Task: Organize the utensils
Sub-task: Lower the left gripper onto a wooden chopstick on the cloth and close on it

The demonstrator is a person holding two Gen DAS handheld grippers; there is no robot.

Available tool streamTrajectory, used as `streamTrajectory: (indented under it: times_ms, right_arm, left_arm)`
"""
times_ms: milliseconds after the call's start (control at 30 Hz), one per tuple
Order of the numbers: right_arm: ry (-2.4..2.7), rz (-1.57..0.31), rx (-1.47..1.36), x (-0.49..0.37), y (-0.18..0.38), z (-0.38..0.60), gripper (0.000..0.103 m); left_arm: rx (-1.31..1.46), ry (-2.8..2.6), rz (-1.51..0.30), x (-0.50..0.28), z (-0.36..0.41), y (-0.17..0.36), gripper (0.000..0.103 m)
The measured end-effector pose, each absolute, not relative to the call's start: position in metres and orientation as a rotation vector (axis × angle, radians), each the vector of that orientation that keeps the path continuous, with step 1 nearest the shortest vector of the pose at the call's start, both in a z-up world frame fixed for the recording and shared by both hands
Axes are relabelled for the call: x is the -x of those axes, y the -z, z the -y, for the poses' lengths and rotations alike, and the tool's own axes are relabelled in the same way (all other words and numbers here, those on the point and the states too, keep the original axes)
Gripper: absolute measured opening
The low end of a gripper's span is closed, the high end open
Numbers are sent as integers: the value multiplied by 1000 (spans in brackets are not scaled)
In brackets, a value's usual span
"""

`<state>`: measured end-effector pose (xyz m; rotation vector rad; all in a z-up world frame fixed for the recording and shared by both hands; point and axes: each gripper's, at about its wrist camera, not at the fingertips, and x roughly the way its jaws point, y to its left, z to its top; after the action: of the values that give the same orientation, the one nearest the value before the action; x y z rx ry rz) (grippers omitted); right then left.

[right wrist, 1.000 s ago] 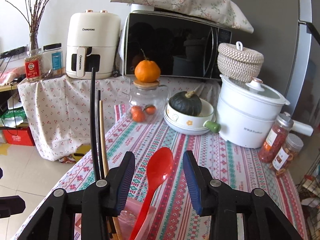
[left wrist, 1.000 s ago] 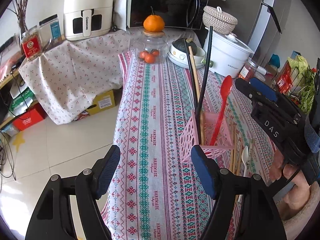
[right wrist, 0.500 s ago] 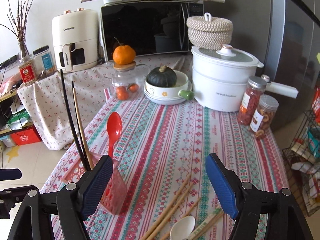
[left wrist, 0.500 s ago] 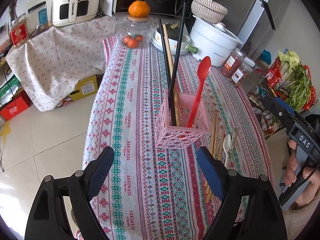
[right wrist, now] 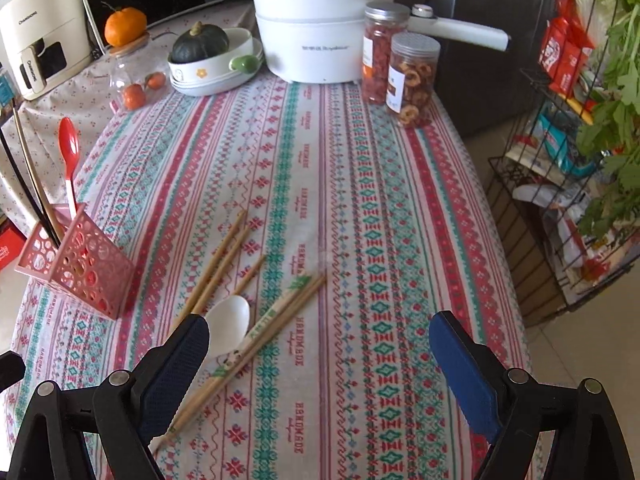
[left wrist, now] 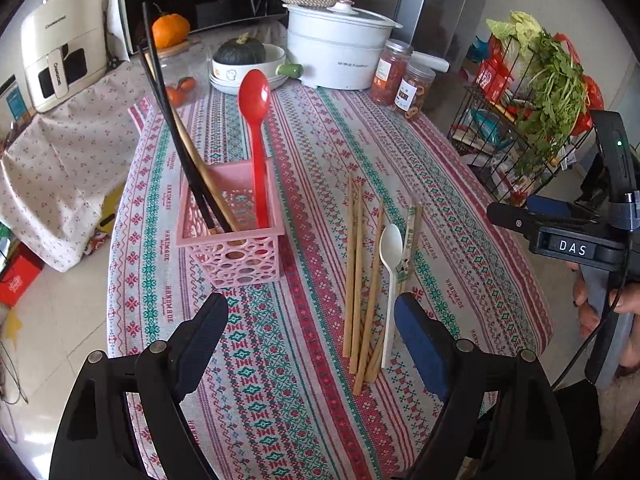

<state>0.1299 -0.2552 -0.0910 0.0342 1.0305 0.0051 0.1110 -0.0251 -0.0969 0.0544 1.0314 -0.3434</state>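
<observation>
A pink perforated utensil basket [left wrist: 236, 236] [right wrist: 80, 268] stands on the striped tablecloth and holds a red spoon [left wrist: 256, 120] [right wrist: 69, 152], black chopsticks [left wrist: 172, 136] and a wooden chopstick. Several wooden chopsticks [left wrist: 356, 264] [right wrist: 224, 260], a white spoon [left wrist: 391, 248] [right wrist: 230, 326] and a green-printed chopstick pair [left wrist: 410, 236] [right wrist: 280, 316] lie loose to its right. My left gripper [left wrist: 312, 340] is open and empty above the near table edge. My right gripper [right wrist: 320, 364] is open and empty over the loose utensils; it shows at the right edge of the left wrist view [left wrist: 560, 236].
At the table's far end stand a white electric pot [right wrist: 324, 32], two snack jars [right wrist: 400, 64], a bowl with a green squash [right wrist: 212, 60] and a glass jar topped with an orange [right wrist: 128, 52]. A wire rack with greens [right wrist: 580, 160] stands to the right.
Both grippers have drawn back from the basket and swung right toward the loose utensils. The right jaws, close around the red spoon earlier, opened wide; the spoon stays in the basket.
</observation>
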Motion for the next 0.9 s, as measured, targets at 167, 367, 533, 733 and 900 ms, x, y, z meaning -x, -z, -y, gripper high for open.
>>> streamTrajectory:
  times_ms: [167, 367, 533, 733, 900]
  right_arm:
    - [15, -1077, -61, -125, 98, 278, 93]
    - [44, -1119, -94, -129, 105, 297, 93]
    - [49, -1124, -119, -134, 107, 307, 93]
    - [35, -1139, -99, -141, 112, 312, 93]
    - [32, -1138, -83, -148, 115, 319, 93]
  left_arm:
    - [-111, 415, -1033, -111, 63, 97, 87]
    - [-173, 460, -1062, -135, 110, 100, 46]
    - [-182, 425, -1155, -179, 140, 127, 14]
    - [-190, 312, -1211, -227, 150, 160, 6]
    - [-197, 253, -1257, -254, 149, 184, 3]
